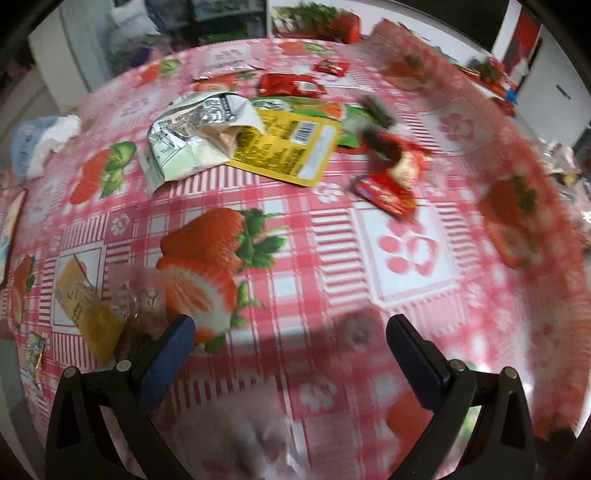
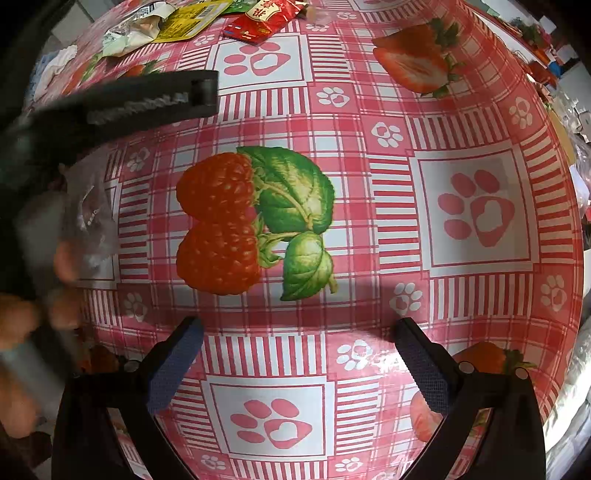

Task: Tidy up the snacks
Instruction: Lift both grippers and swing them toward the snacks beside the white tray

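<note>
Snack packets lie scattered on a table with a pink strawberry-print cloth [image 1: 295, 236]. In the left wrist view a torn white-and-silver bag [image 1: 192, 136] overlaps a yellow pouch [image 1: 288, 147], with a green packet [image 1: 332, 110] behind. Red wrappers [image 1: 388, 184] lie to the right, blurred, and more red packets [image 1: 291, 84] sit further back. My left gripper [image 1: 290, 328] is open over bare cloth, and a clear wrapper [image 1: 144, 302] and a yellow sachet [image 1: 88, 310] lie by its left finger. My right gripper [image 2: 299, 332] is open above bare cloth, holding nothing. The other gripper's black body [image 2: 147, 99] crosses the right wrist view's upper left.
A crumpled white and blue cloth [image 1: 40, 144] sits at the table's left edge. Small packets [image 1: 33, 354] lie at the near left. A hand [image 2: 22, 325] shows at the left of the right wrist view. Red boxes [image 1: 347, 26] and clutter stand beyond the far edge.
</note>
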The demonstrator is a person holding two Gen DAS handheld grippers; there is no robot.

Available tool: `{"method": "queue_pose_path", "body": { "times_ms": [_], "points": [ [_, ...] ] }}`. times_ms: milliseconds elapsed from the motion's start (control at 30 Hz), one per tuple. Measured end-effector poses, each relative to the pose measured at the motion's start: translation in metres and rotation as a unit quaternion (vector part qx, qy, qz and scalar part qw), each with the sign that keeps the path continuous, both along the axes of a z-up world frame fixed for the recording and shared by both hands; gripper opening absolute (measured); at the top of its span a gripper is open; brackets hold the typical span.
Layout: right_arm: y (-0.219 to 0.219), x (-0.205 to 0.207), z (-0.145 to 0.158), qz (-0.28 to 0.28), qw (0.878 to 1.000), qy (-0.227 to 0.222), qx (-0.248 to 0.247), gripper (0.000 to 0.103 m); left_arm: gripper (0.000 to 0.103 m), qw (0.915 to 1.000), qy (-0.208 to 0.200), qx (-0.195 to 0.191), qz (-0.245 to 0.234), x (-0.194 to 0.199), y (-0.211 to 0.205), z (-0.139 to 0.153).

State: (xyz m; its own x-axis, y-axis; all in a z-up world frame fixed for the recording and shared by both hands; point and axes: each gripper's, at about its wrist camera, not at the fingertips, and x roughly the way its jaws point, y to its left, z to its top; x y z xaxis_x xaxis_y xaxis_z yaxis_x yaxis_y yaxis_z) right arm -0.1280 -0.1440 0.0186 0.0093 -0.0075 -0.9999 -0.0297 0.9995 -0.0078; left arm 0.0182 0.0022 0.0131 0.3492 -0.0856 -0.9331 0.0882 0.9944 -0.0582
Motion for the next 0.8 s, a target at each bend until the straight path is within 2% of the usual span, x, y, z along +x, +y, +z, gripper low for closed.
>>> {"method": "queue_pose_path", "body": {
  "times_ms": [100, 167, 233, 367, 433, 567, 700, 800],
  "points": [
    [0.0, 0.009, -0.002, 0.002, 1.0, 0.023, -0.001, 0.103, 0.103, 0.9996, 0.014, -0.024, -0.007, -0.009, 0.018, 0.038],
    [0.0, 0.019, -0.004, 0.002, 0.999, 0.04, -0.001, 0.103, 0.103, 0.9996, 0.007, -0.028, -0.006, -0.018, 0.032, 0.057],
    [0.001, 0.022, -0.005, 0.004, 0.999, 0.051, -0.001, 0.103, 0.103, 0.9996, 0.017, -0.025, 0.0, -0.032, 0.052, 0.066],
    [0.002, 0.032, -0.004, 0.004, 0.998, 0.065, -0.002, 0.103, 0.103, 0.9984, 0.046, -0.013, 0.03, -0.057, 0.1, 0.069],
    [0.001, 0.037, -0.005, 0.005, 0.997, 0.072, -0.003, 0.103, 0.103, 0.9968, 0.063, 0.014, 0.047, -0.068, 0.124, 0.067],
    [0.004, 0.056, -0.014, 0.008, 0.993, 0.122, -0.003, 0.103, 0.103, 0.9916, 0.091, 0.049, 0.077, -0.093, 0.164, 0.068],
    [-0.002, 0.053, -0.015, -0.043, 0.985, 0.152, 0.067, 0.103, 0.103, 0.9861, 0.116, 0.083, 0.085, -0.108, 0.183, 0.072],
    [0.011, 0.043, -0.009, -0.044, 0.984, 0.155, 0.076, 0.103, 0.103, 0.9832, 0.134, 0.089, 0.087, -0.107, 0.192, 0.07]
  ]
}}
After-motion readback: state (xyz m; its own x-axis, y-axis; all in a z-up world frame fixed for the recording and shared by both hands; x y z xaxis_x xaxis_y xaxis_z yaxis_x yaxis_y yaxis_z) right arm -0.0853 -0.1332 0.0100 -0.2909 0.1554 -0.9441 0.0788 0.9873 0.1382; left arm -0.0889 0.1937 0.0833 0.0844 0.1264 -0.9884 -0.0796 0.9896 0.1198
